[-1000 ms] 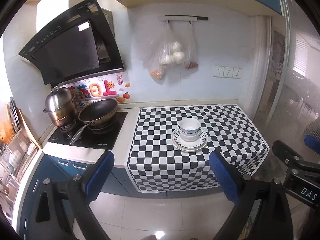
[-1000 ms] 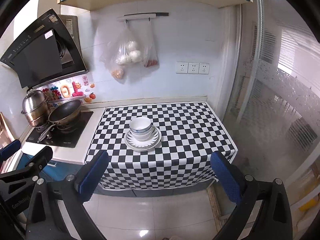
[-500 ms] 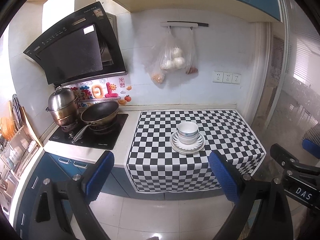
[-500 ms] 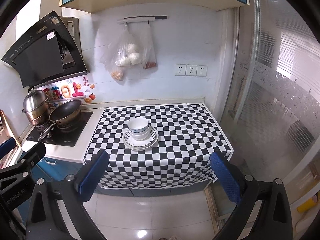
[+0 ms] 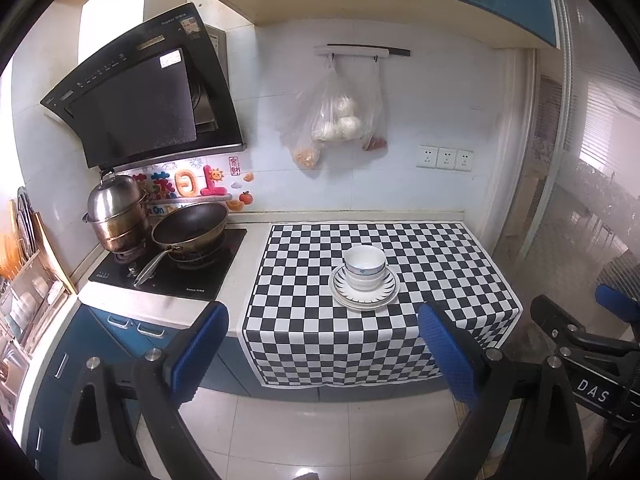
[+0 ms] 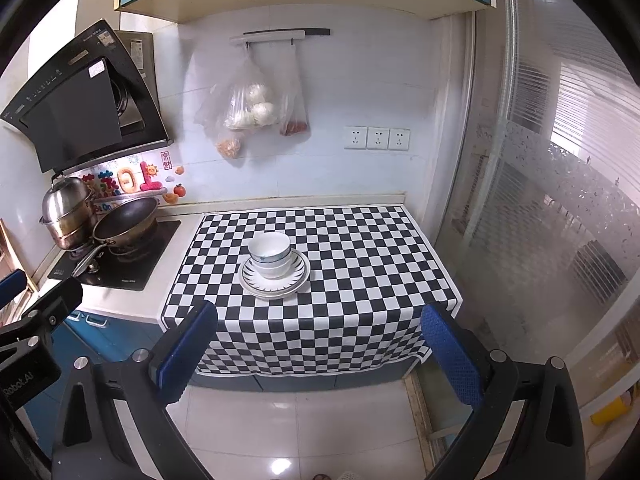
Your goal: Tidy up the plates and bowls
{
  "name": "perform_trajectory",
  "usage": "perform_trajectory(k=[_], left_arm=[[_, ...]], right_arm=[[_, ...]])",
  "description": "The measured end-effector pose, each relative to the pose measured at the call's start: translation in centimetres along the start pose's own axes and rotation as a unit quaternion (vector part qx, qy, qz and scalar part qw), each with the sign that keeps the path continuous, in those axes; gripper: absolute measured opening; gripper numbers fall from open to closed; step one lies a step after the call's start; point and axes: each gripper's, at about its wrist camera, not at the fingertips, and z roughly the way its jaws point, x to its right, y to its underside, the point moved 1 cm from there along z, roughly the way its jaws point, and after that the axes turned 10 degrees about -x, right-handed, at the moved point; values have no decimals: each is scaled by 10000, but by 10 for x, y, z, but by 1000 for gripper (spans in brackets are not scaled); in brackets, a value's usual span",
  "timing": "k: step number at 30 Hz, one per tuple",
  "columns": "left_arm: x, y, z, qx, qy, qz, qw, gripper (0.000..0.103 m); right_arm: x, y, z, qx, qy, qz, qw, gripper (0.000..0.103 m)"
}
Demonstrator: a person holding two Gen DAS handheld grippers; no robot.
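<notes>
Tongs on both sides, left tongs [image 5: 320, 344] and right tongs [image 6: 318, 344], are spread wide and carry nothing, hovering over floor tiles well short of the worktop [image 5: 256, 240]. Ahead of them the checkered cloth [image 6: 360, 264] drapes over the front edge. Mid-cloth sit stacked plates [image 5: 364, 286] with nested bowls [image 5: 365, 264] on top; the top bowl looks bare inside.

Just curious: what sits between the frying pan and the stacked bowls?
Only bare countertop and checkered cloth lie between frying pan and bowls, in both views.

"DAS" on the right tongs [image 5: 592, 394]; "Robot.AI" on the left tongs [image 6: 18, 384].
</notes>
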Motion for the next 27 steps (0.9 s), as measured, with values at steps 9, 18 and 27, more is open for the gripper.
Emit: perform_trajectory(k=[9, 18, 27], left_arm=[[4, -3, 3, 11, 40, 46, 10000, 97], [4, -4, 5, 16, 36, 86, 10000, 97], [5, -3, 4, 9, 7, 94, 10000, 97]], right_arm=[[6, -5, 1, 75, 51, 62, 9999, 103], [6, -7, 4, 57, 58, 72, 9999, 103], [5, -4, 1, 83, 81, 129, 9998, 103]])
